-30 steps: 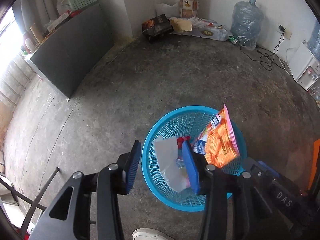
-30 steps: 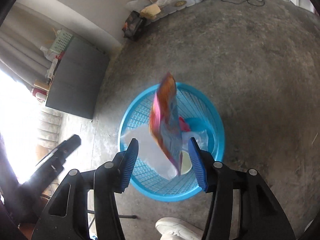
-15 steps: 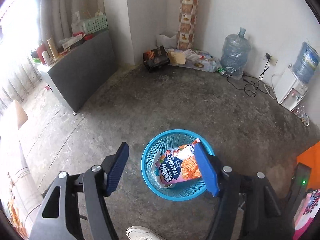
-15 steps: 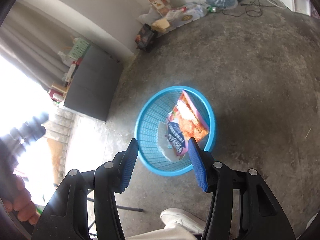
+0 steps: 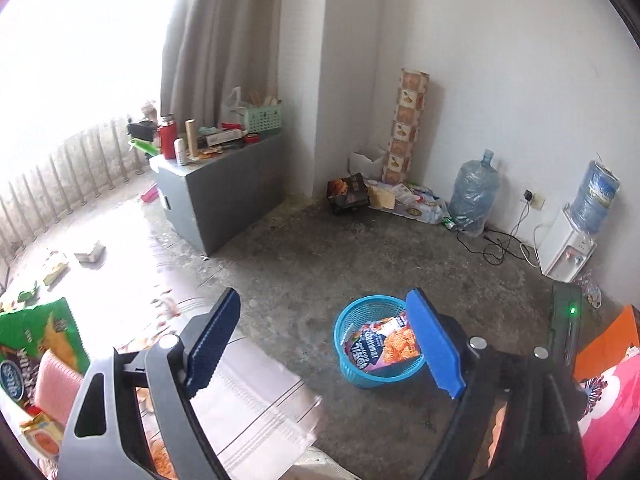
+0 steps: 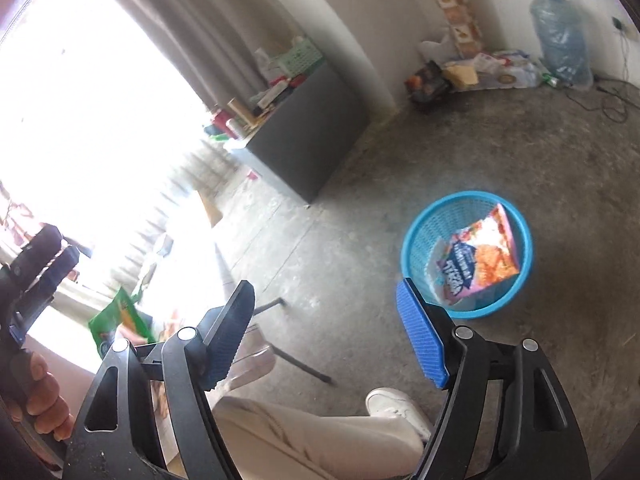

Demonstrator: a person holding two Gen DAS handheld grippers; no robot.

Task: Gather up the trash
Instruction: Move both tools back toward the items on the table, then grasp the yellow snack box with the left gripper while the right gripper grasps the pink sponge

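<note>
A blue mesh basket (image 5: pixel 362 312) stands on the concrete floor and holds an orange and purple snack bag (image 5: pixel 386 346). It also shows in the right wrist view (image 6: pixel 432 224) with the bag (image 6: pixel 480 262) inside. My left gripper (image 5: pixel 326 344) is open and empty, raised well above and back from the basket. My right gripper (image 6: pixel 324 332) is open and empty, also high and left of the basket. A green snack bag (image 5: pixel 40 332) lies on a surface at lower left, seen too in the right wrist view (image 6: pixel 120 316).
A grey cabinet (image 5: pixel 218 196) with clutter on top stands by the curtain. Water bottles (image 5: pixel 474 194), a dispenser (image 5: pixel 568 248), cables and wrappers line the far wall. A white cloth (image 5: pixel 256 408) lies below my left gripper. The person's leg and white shoe (image 6: pixel 394 404) are below my right gripper.
The snack bag dropped from my right gripper into the basket and settled. Both grippers lifted up and back from the basket, swinging left toward the window side.
</note>
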